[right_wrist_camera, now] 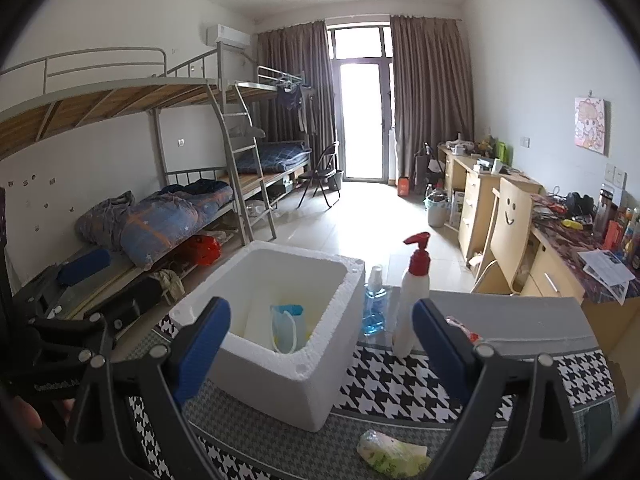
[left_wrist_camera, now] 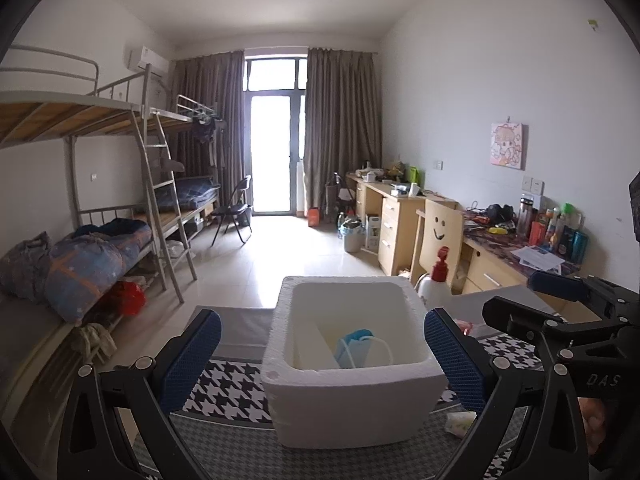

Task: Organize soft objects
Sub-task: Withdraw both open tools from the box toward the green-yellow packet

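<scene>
A white foam box [left_wrist_camera: 352, 396] stands on a houndstooth cloth [left_wrist_camera: 224, 388]; it also shows in the right wrist view [right_wrist_camera: 280, 384]. A blue face mask [left_wrist_camera: 356, 350] lies inside it, also seen from the right [right_wrist_camera: 286, 326]. My left gripper [left_wrist_camera: 320, 356] is open and empty, its blue pads either side of the box. My right gripper [right_wrist_camera: 320, 340] is open and empty above the box's right part. A soft green-and-white packet [right_wrist_camera: 390, 454] lies on the cloth in front of the right gripper; its edge shows in the left wrist view [left_wrist_camera: 460, 424]. A red-and-clear wrapper [right_wrist_camera: 460, 328] lies behind the right finger.
A white pump bottle with a red top [right_wrist_camera: 412, 300] and a small blue-liquid spray bottle [right_wrist_camera: 374, 304] stand right of the box. Bunk beds [right_wrist_camera: 160, 208] line the left wall; desks [right_wrist_camera: 560, 272] and a smiley-backed chair [right_wrist_camera: 508, 236] line the right.
</scene>
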